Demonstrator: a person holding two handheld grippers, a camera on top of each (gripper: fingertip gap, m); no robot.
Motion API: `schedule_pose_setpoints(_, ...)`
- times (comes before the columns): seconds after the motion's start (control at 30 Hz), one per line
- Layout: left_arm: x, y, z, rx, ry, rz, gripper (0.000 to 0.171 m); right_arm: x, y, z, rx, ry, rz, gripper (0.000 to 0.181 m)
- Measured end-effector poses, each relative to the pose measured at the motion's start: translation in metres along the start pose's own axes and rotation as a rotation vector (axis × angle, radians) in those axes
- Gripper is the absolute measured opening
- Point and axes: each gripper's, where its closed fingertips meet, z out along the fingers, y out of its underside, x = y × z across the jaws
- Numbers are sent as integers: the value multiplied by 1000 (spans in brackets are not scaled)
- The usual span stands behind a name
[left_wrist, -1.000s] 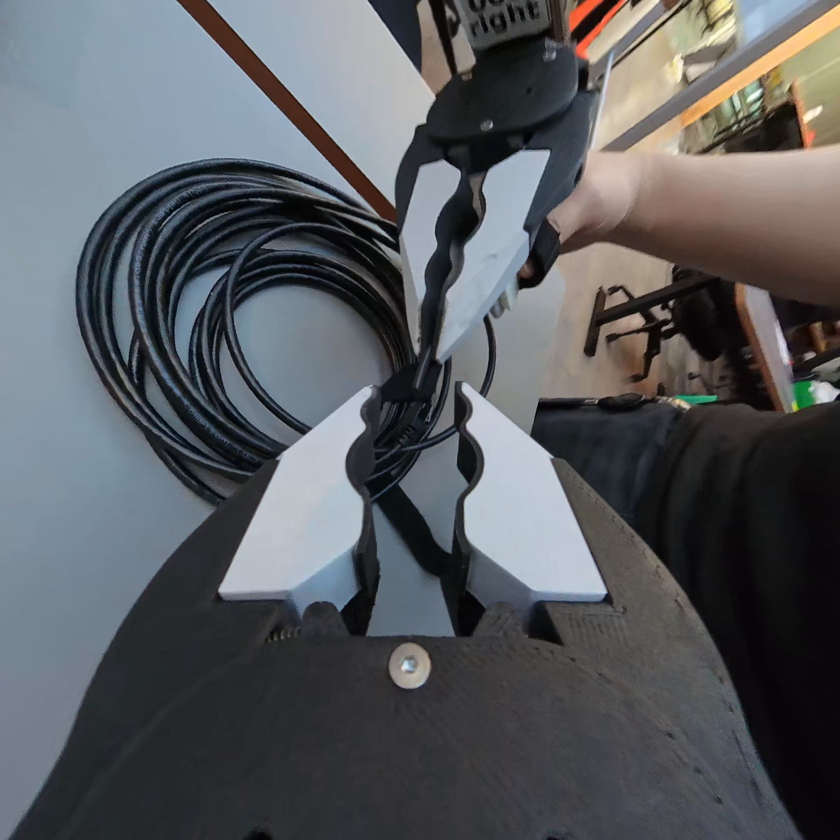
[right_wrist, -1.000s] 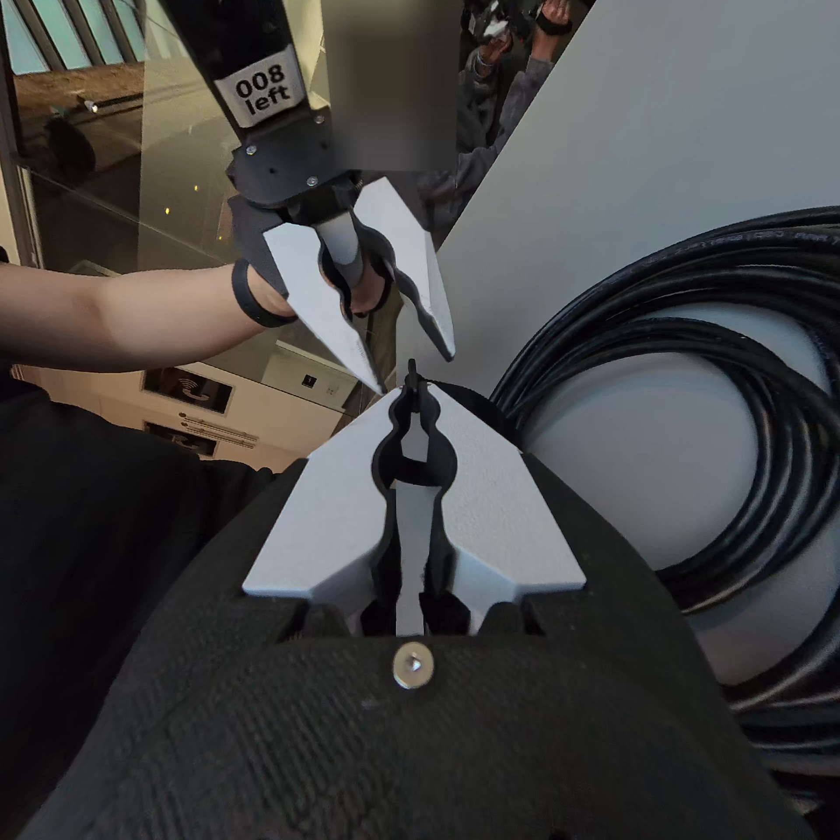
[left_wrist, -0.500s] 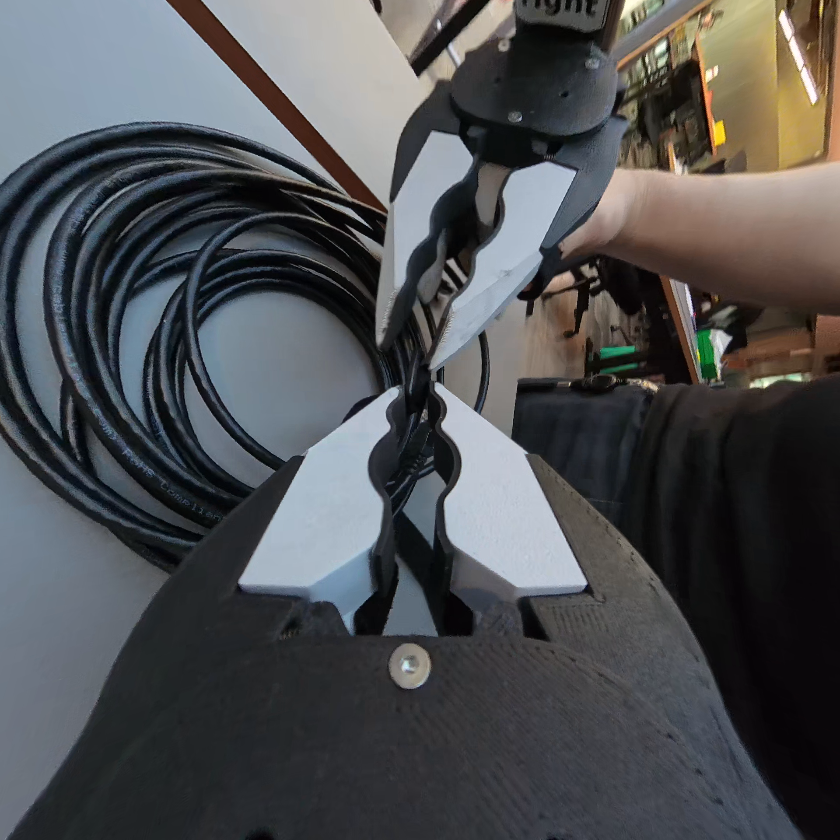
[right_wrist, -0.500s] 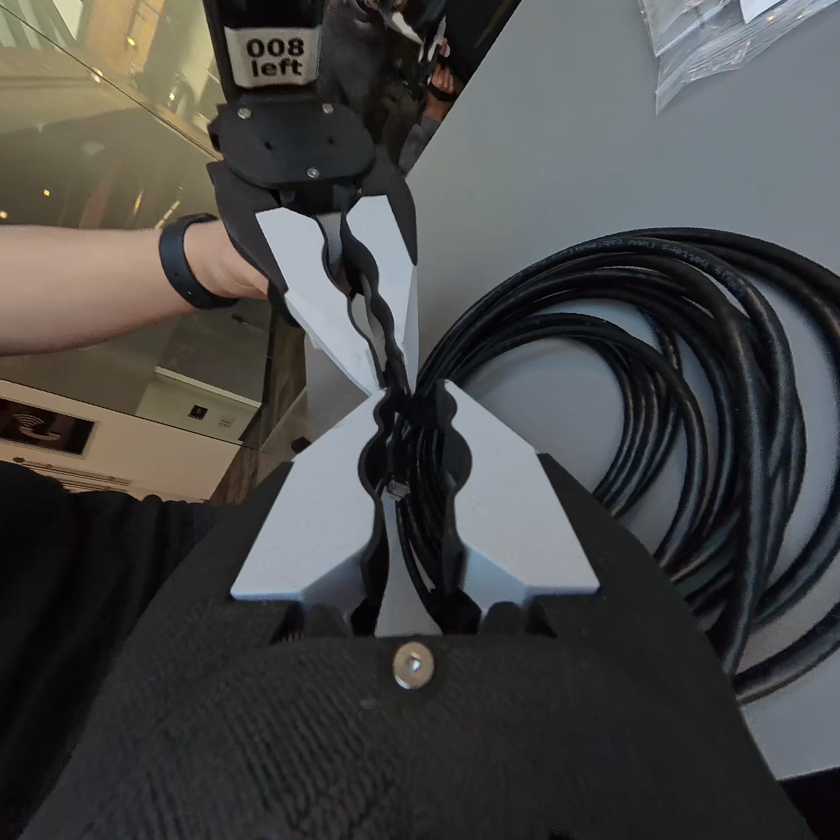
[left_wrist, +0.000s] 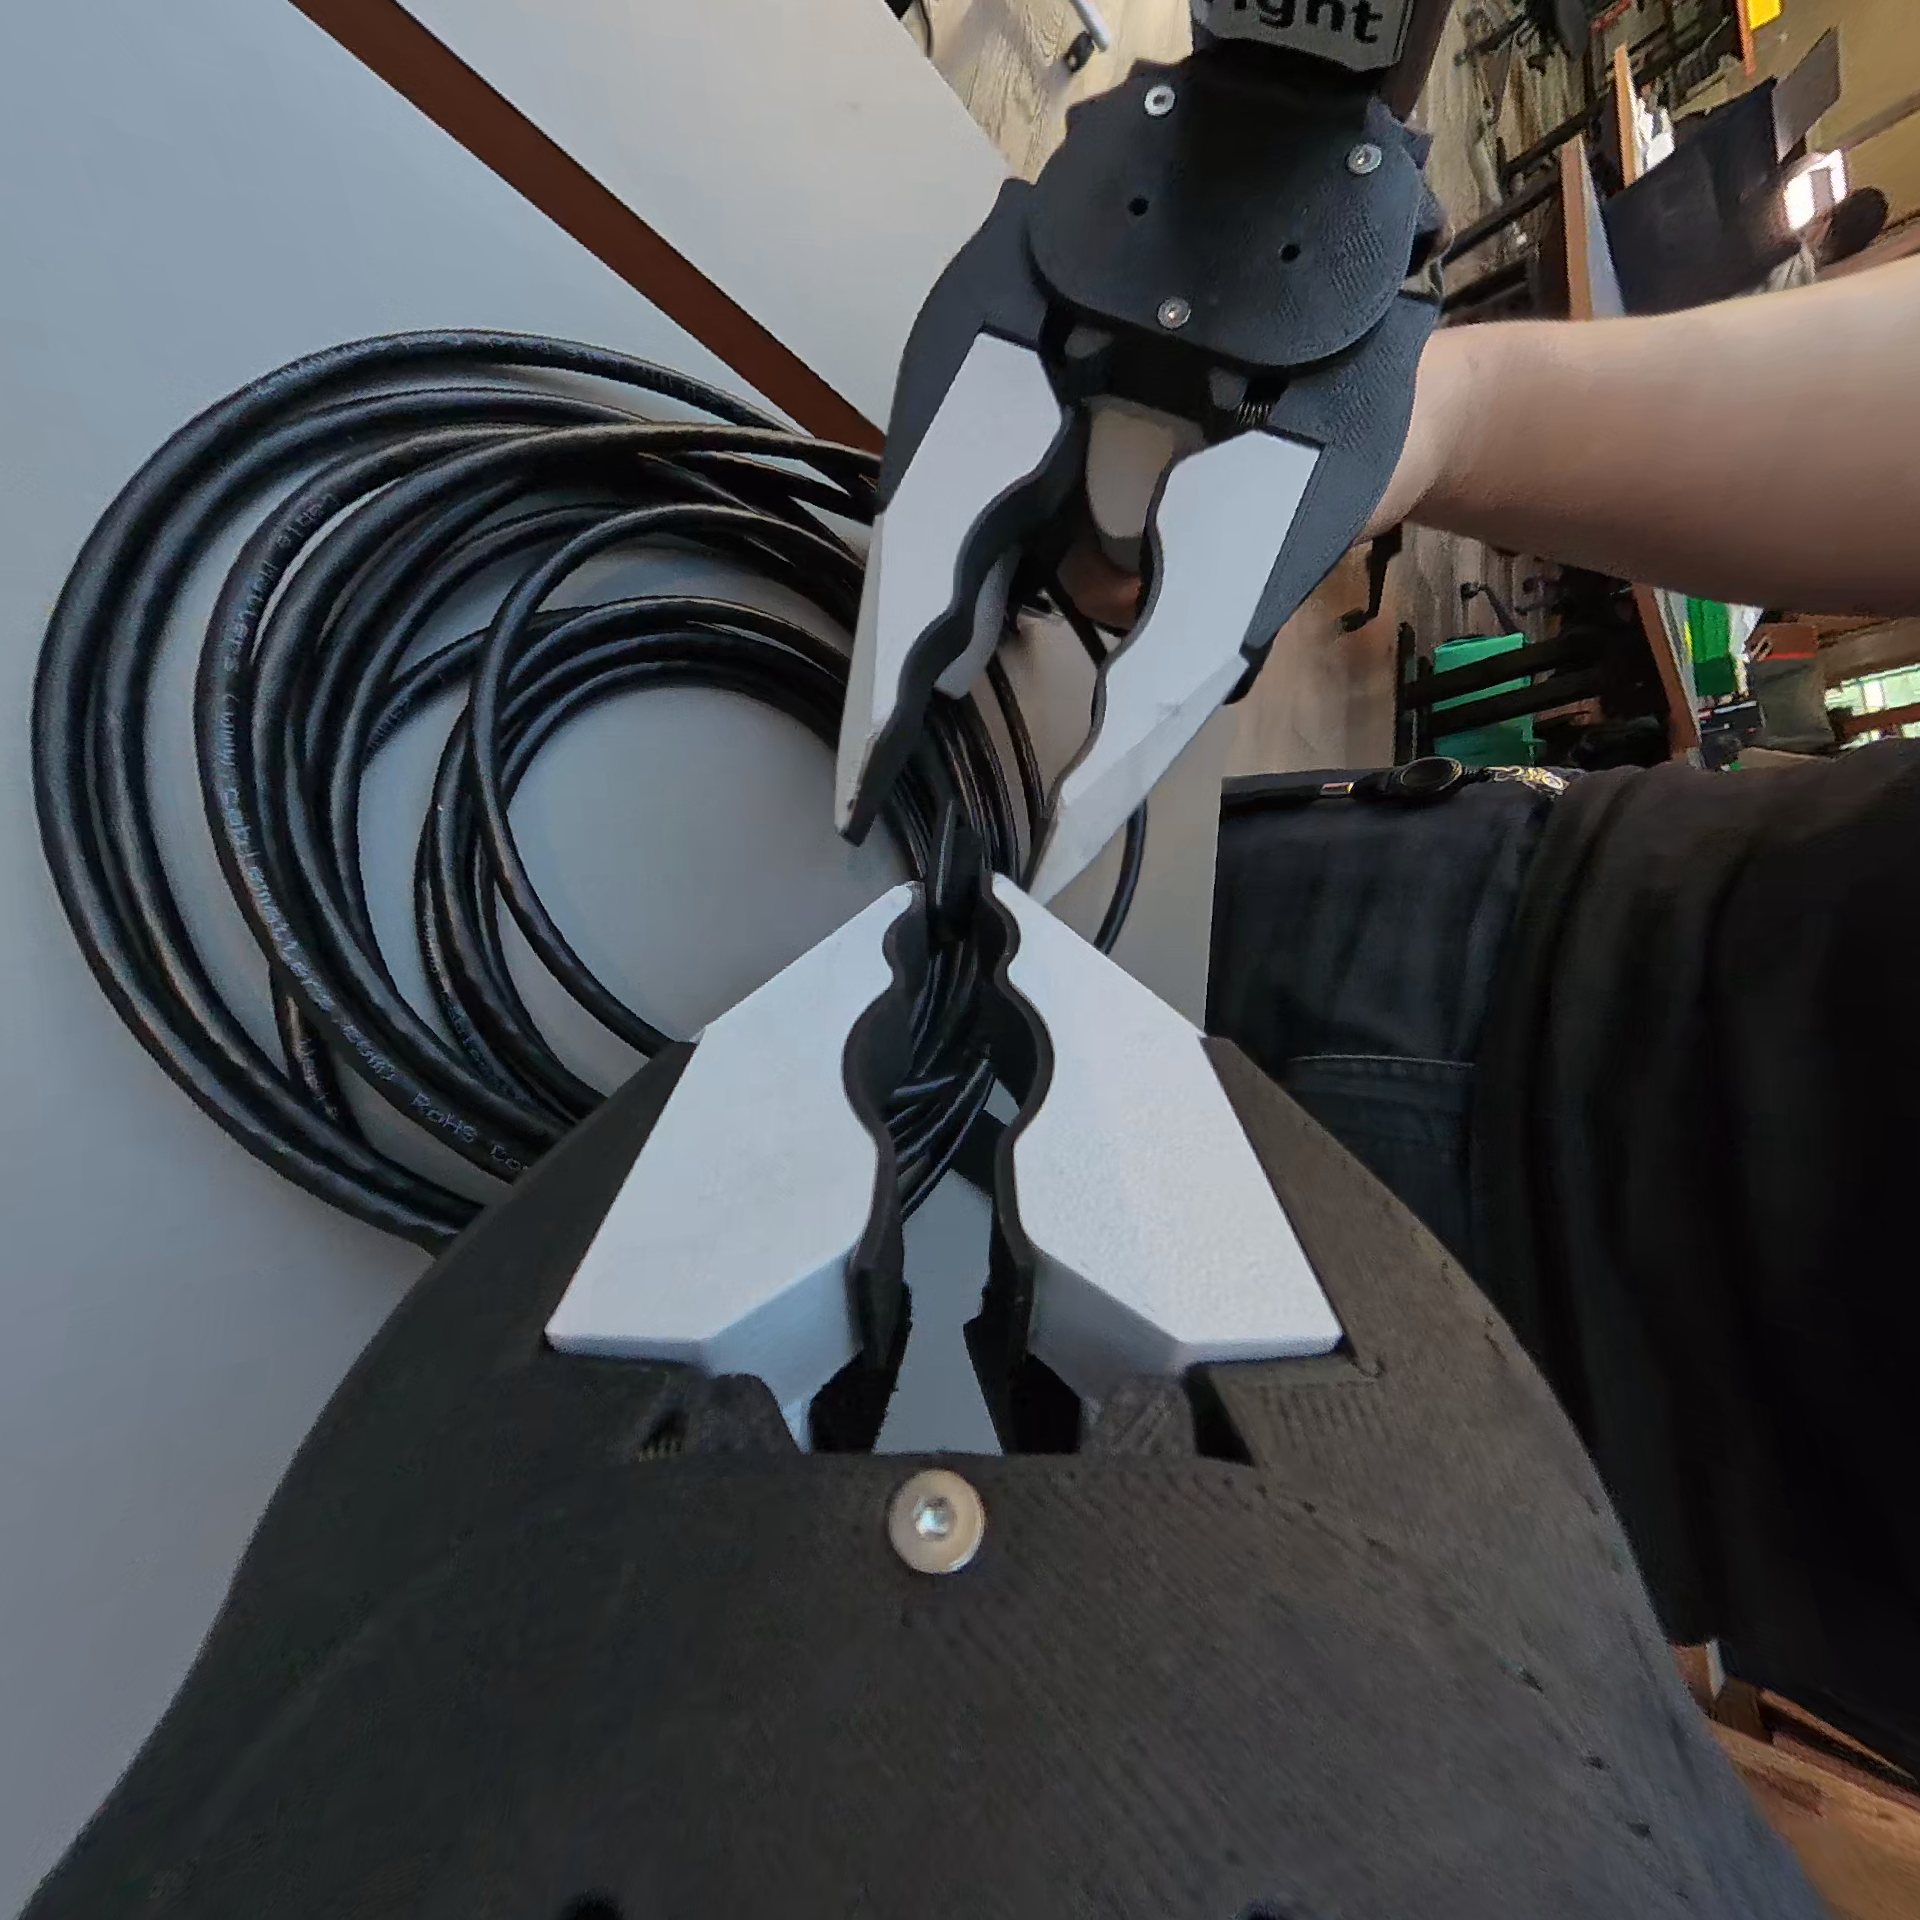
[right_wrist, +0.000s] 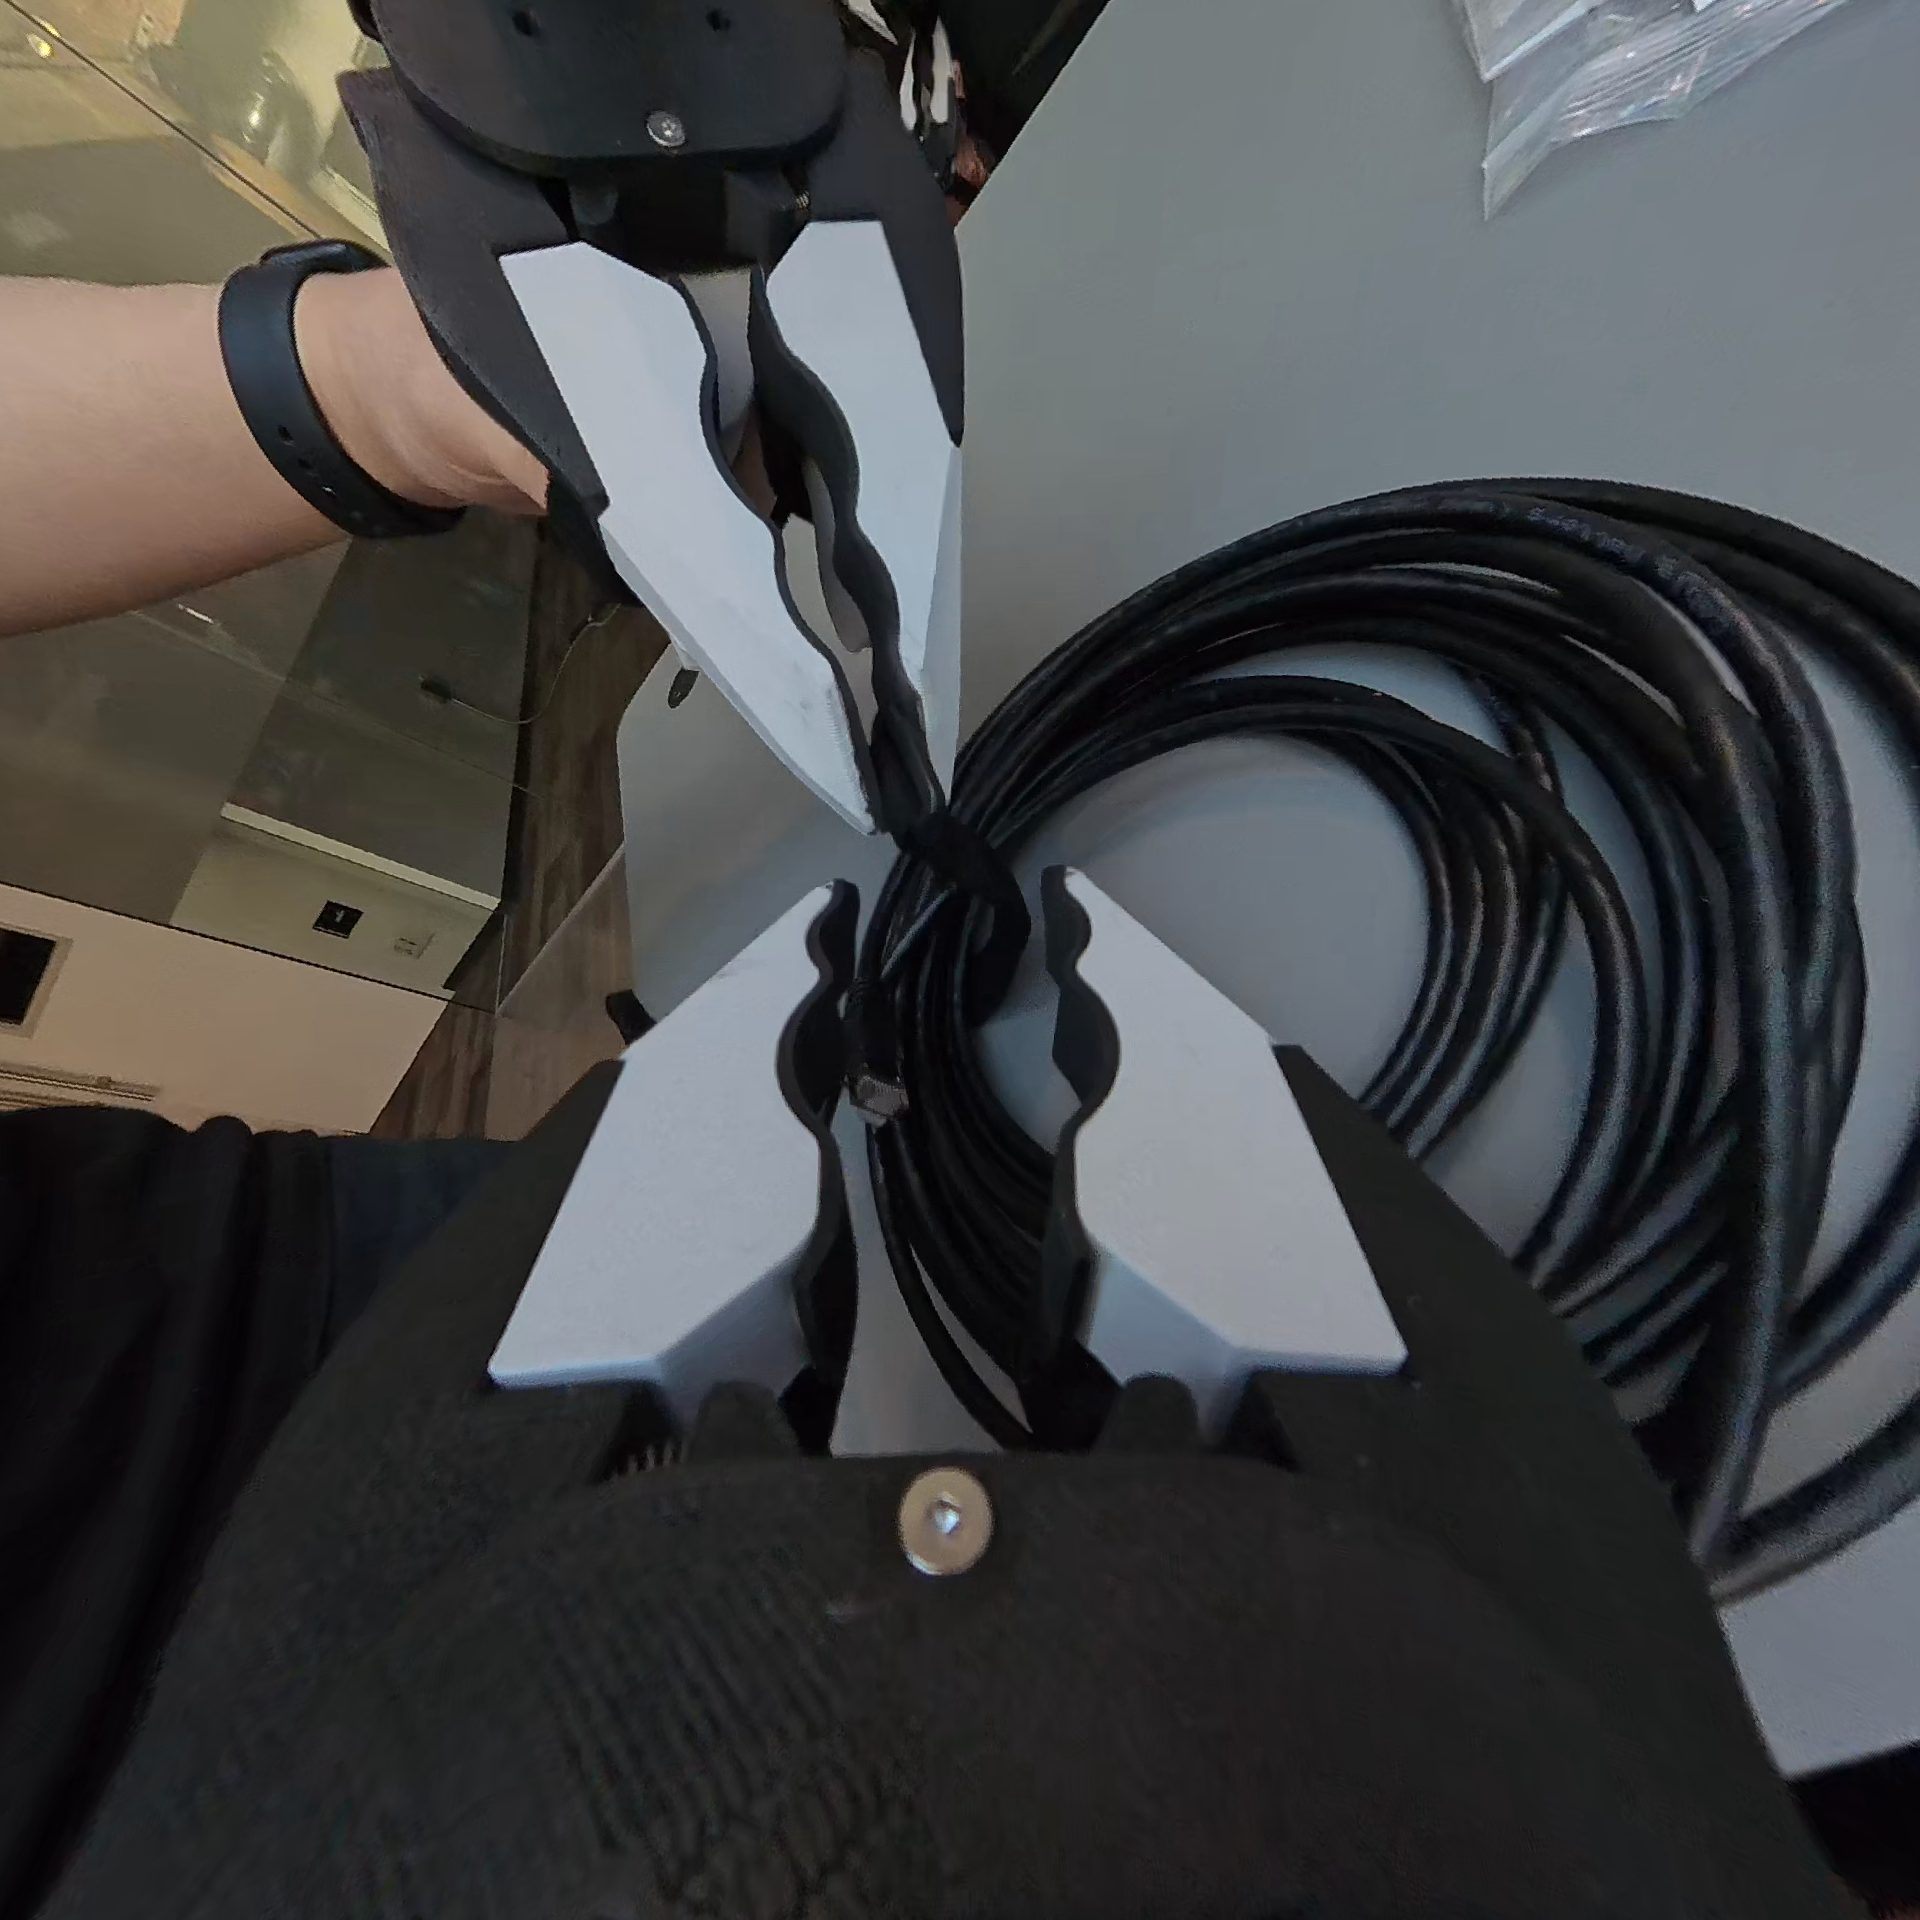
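black tongs (left_wrist: 951, 899), grey wavy-edged fingers (left_wrist: 769, 1174), black wristband (right_wrist: 296, 390).

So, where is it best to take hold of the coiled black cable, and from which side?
Probably at the strapped neck of the black cable, where the loops bunch tightly. Come from the table edge, fingers astride the bundle; elsewhere the loops spread wide.

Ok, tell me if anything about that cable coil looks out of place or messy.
The black cable coil is loosely wound, loops uneven and crossing. One connector end dangles free between the open right hand-held gripper fingers. The left hand-held gripper pinches the strap round the bundle. No damage visible.
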Motion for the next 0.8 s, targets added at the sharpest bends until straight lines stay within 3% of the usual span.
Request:
schedule_pose_setpoints(0.07, 3, 0, -1, -7, 4, 13, 6, -4, -6, 8, 25, 1, -12, 32)
schedule_pose_setpoints(0.13, 3, 1, -4, -6, -15, 37, 5, -8, -4, 14, -6, 2, -43, 5)
schedule_pose_setpoints(0.27, 3, 1, -20, 59, -20, -26, 10, -10, -11, 16, -9, 55, -121, 2)
schedule_pose_setpoints(0.43, 29, 18, -68, 300, -113, -61, 4, 4, -8, 8, -58, 192, -257, 1)
schedule_pose_setpoints(0.57, 95, 32, -107, 532, -392, 106, 0, 2, -5, 9, -89, 183, -264, 1)
schedule_pose_setpoints(0.67, 109, 52, -125, 598, -766, 197, 11, 0, -4, 10, -128, 184, -288, 1)
schedule_pose_setpoints(0.7, 113, 58, -128, 631, -843, 209, 3, 0, -4, 10, -140, 184, -299, 1)
schedule_pose_setpoints(0.73, 116, 63, -126, 652, -875, 211, 0, -2, -4, 11, -152, 180, -310, 1)
schedule_pose_setpoints(0.8, 115, 74, -115, 666, -882, 133, 16, -3, -4, 11, -172, 173, -339, 2)
